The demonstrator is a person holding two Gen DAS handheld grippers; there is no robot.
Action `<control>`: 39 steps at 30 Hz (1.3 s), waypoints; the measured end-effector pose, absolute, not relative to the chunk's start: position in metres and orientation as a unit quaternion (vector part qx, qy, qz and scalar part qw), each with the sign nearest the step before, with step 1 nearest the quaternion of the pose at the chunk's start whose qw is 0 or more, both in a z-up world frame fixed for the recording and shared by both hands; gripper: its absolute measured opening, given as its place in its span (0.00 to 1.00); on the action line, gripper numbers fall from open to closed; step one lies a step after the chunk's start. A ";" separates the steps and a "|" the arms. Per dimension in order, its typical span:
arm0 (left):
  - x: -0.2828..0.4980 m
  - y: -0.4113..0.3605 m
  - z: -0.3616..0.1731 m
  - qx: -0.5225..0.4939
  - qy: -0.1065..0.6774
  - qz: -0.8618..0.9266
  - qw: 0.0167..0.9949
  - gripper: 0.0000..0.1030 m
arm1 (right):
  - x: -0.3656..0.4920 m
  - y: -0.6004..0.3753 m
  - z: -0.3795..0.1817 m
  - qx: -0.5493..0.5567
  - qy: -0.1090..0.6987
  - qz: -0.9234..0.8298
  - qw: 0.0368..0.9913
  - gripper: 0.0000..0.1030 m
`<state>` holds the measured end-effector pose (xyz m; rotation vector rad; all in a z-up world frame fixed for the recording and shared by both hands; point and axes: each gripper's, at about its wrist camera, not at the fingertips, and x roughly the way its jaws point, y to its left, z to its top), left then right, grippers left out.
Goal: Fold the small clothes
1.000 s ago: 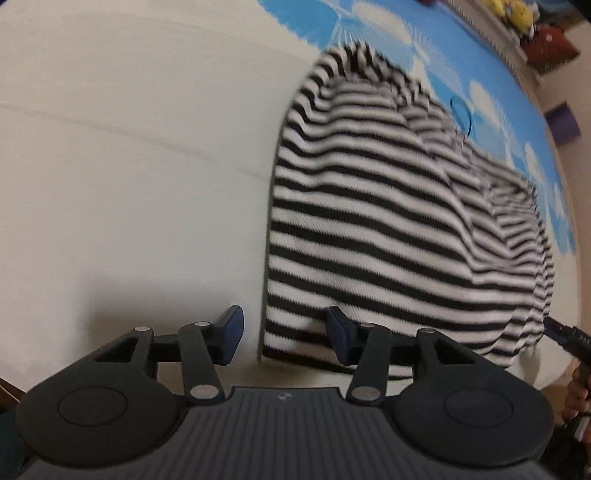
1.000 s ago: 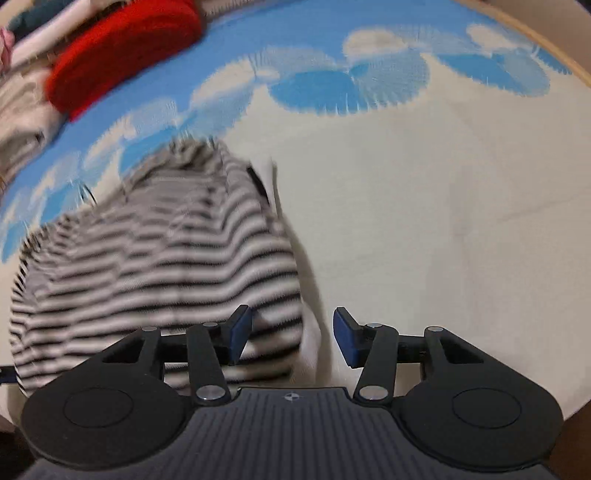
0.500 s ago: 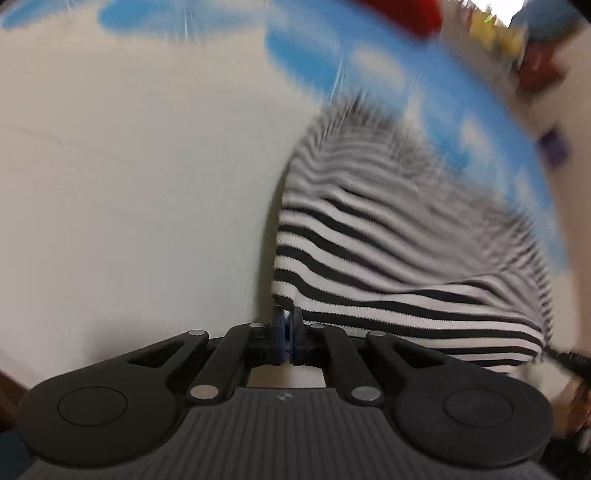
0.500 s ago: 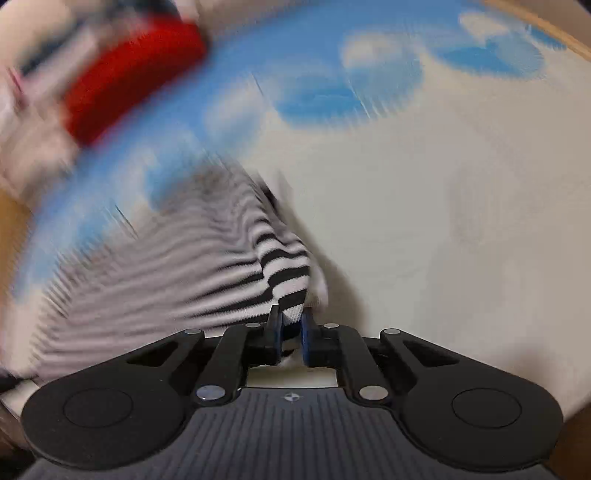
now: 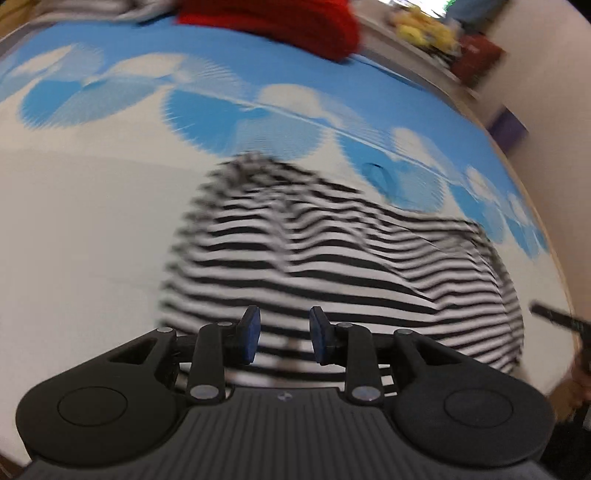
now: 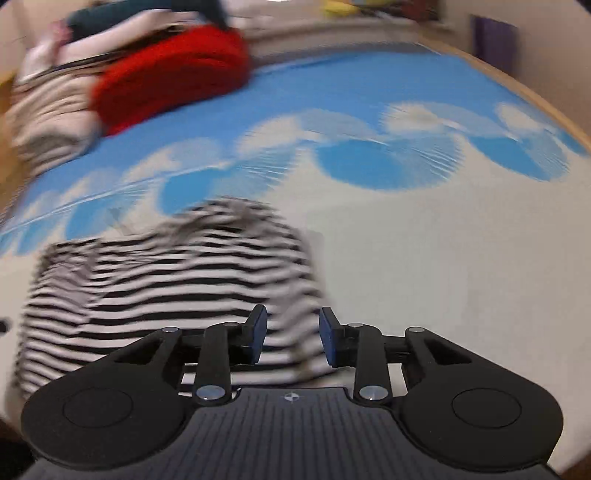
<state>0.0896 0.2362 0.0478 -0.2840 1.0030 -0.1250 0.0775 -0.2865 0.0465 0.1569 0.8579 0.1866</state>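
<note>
Blue-and-white cloth [image 5: 110, 221] with fan-shaped cloud prints covers the surface, and the striped top [image 5: 332, 266] lies folded into a compact bundle on its pale part, its stripes smeared by blur. At the far edge sits a red garment [image 5: 295, 22] beside a heap of other clothes [image 6: 48, 110], with yellow things [image 5: 421, 31] on a ledge behind. From the left wrist view, the left claw [image 5: 284, 339] is released, its blue pads spread apart over the near edge of the striped top, gripping nothing. From the right wrist view, the right claw [image 6: 293, 338] is likewise released, hovering over the top's near right corner [image 6: 295, 332], pads apart
</note>
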 end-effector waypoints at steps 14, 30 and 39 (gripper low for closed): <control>0.168 0.173 -0.021 -0.083 0.565 0.004 0.821 0.30 | 0.135 -0.196 -0.015 -0.034 0.516 0.076 0.852 0.39; 0.130 0.208 0.021 -0.106 0.503 0.000 0.858 0.34 | 0.135 -0.221 -0.007 0.007 0.518 0.024 0.855 0.45; 0.078 0.213 0.046 -0.047 0.456 -0.028 0.888 0.45 | 0.079 -0.238 0.056 0.017 0.402 0.039 0.915 0.48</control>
